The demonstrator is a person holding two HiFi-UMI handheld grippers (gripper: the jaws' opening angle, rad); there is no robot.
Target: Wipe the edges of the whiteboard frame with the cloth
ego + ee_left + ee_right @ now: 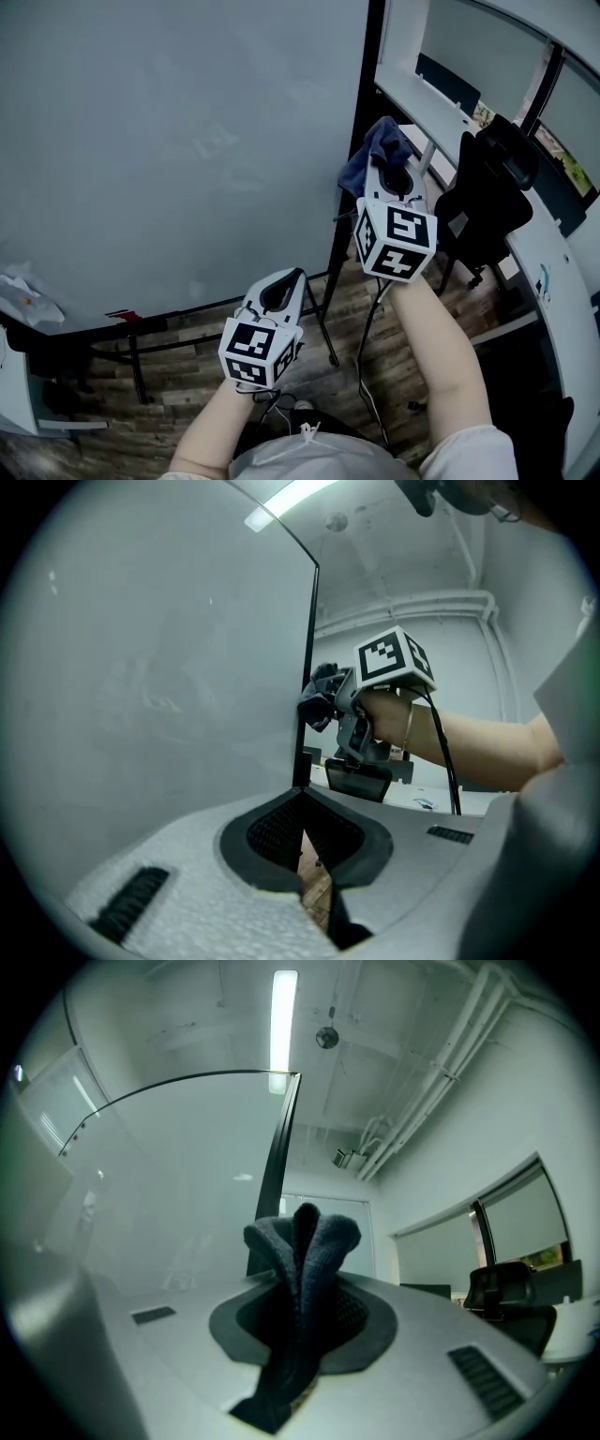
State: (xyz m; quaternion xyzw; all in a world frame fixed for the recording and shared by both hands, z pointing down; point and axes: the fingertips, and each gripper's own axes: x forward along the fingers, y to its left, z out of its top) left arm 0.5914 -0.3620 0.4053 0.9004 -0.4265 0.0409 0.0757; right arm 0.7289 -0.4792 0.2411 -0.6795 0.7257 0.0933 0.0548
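Note:
The whiteboard [178, 141] fills the left of the head view, its black frame [364, 103] running down the right side. My right gripper [392, 173] is shut on a dark blue cloth [375, 155], which sits against that right frame edge. In the right gripper view the cloth [305, 1241] bulges up from between the jaws, with the black frame [278, 1138] just behind it. My left gripper [279, 292] hangs lower, by the board's bottom corner, jaws together with nothing in them. The left gripper view shows the right gripper with the cloth [319, 700] at the frame [309, 667].
A black office chair [487, 197] stands to the right of the board, beside a white desk [544, 253]. The board's black stand legs [323, 309] cross the wooden floor [169, 412]. A cable [370, 347] dangles from my right gripper.

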